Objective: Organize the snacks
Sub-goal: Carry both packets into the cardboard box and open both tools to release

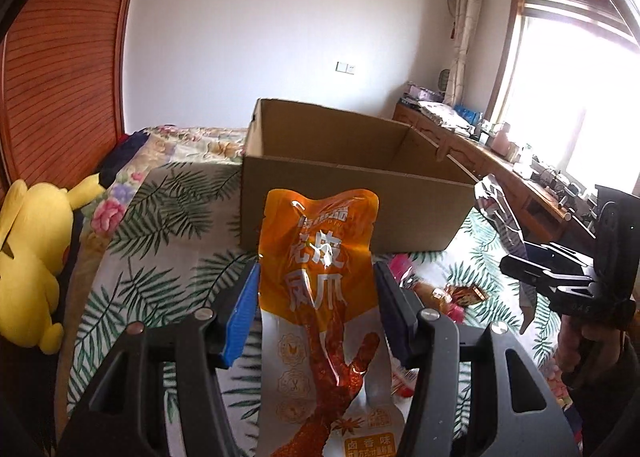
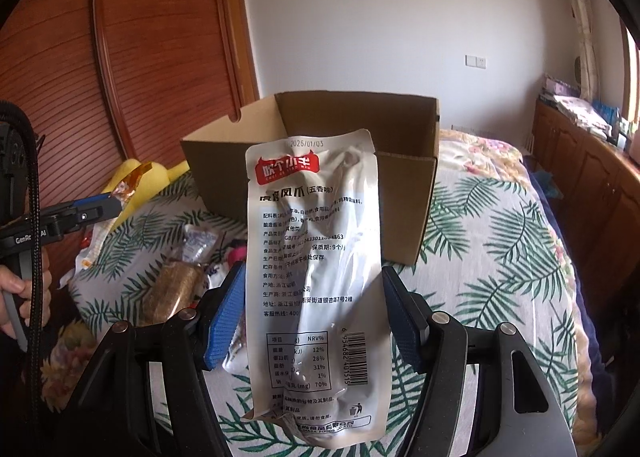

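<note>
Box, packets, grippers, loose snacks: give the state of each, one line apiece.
Box: open, upright on the bed.
Orange packet: sealed, held up by the left gripper.
White packet: sealed, held up by the right gripper, back label showing.
Loose snacks: lying on the bed.

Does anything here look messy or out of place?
Yes: a heap of loose snack packets lies scattered on the leaf-print bedspread, outside the open cardboard box. Nothing looks spilled or torn.
</note>
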Action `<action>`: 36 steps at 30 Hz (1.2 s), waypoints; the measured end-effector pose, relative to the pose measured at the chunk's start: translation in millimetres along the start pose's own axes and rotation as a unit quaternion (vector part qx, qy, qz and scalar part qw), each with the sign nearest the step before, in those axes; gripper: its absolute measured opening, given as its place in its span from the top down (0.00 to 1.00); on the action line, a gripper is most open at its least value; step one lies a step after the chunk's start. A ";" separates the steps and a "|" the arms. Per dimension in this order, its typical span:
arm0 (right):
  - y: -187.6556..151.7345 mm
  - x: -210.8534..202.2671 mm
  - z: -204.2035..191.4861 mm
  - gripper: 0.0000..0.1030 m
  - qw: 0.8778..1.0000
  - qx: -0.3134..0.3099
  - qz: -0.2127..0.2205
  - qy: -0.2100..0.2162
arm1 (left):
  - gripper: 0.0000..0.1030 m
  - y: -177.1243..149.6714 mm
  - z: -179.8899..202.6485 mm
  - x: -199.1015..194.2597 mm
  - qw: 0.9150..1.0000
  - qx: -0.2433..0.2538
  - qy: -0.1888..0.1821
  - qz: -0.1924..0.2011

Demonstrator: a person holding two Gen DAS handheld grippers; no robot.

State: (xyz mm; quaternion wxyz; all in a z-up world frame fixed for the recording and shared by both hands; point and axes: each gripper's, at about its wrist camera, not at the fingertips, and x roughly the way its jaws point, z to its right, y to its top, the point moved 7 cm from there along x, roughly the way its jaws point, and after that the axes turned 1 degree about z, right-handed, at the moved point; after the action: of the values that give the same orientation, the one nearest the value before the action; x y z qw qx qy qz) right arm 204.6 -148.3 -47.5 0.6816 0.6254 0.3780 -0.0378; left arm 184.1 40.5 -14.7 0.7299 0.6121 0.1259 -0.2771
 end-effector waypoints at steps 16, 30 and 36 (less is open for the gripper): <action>64.0 15.8 1.1 0.35 0.999 -0.023 0.030 0.005 | 0.46 71.8 34.5 31.3 0.998 0.046 -0.029 0.021; 119.8 57.3 17.9 0.35 0.998 -0.037 0.046 0.006 | 0.46 135.2 43.3 84.2 0.996 0.079 -0.024 0.025; 135.6 77.7 24.2 0.35 0.998 -0.039 0.049 0.002 | 0.46 151.5 39.5 115.5 0.997 0.075 -0.022 0.015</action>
State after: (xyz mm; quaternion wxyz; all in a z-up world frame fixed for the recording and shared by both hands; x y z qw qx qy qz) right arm 342.3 -107.8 18.9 0.7056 0.6164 0.3492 0.0112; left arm 356.7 -11.7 58.4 0.6882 0.6609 0.0798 -0.2884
